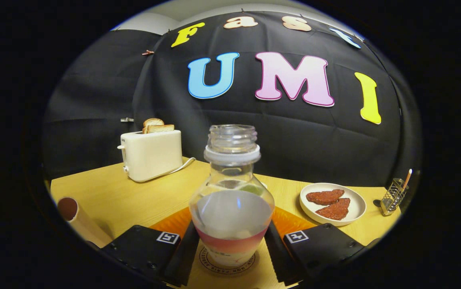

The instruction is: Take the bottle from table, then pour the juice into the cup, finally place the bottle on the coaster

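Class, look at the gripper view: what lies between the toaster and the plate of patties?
The open-topped bottle stands between the toaster and the plate, held between the hand-held gripper's fingers.

Staged breakfast booth: toaster (pixel 152 154), plate (pixel 358 200), wooden table (pixel 122 196).

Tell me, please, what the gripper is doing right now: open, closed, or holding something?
Gripper: closed on the bottle, one finger against each side of its lower body; the bottle is upright, uncapped, over the coaster.
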### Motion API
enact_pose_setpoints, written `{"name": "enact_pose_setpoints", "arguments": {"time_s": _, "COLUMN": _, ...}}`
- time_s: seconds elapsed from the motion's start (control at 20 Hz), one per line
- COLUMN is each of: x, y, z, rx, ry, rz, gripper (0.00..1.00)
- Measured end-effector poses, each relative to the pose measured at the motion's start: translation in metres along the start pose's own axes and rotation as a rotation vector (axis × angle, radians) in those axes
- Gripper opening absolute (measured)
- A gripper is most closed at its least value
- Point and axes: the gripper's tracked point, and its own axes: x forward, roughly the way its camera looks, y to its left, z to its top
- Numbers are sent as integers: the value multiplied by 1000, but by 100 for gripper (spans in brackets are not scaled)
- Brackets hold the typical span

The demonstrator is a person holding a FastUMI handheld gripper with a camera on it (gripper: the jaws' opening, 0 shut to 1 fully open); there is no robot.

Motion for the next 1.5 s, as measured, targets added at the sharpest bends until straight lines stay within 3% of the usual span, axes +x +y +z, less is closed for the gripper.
{"name": "enact_pose_setpoints", "arguments": {"time_s": 0.1, "x": 0, "y": -1, "z": 2, "rx": -9, "ry": -6, "rz": -4, "gripper": 87}}
{"name": "enact_pose_setpoints", "arguments": {"time_s": 0.15, "x": -2, "y": 0, "z": 6, "rx": -17, "ry": -14, "rz": -6, "gripper": 100}}
{"name": "enact_pose_setpoints", "arguments": {"time_s": 0.75, "x": -21, "y": -7, "z": 12, "rx": 19, "ry": 23, "rz": -13, "gripper": 98}}
{"name": "enact_pose_setpoints", "arguments": {"time_s": 1.05, "x": -62, "y": -9, "z": 22, "rx": 10, "ry": 31, "rz": -15, "gripper": 99}}
{"name": "enact_pose_setpoints", "arguments": {"time_s": 1.3, "x": -124, "y": -8, "z": 75, "rx": 37, "ry": -46, "rz": -35, "gripper": 98}}
{"name": "enact_pose_setpoints", "arguments": {"time_s": 1.5, "x": -180, "y": -32, "z": 129, "rx": -60, "ry": -125, "rz": -124, "gripper": 98}}
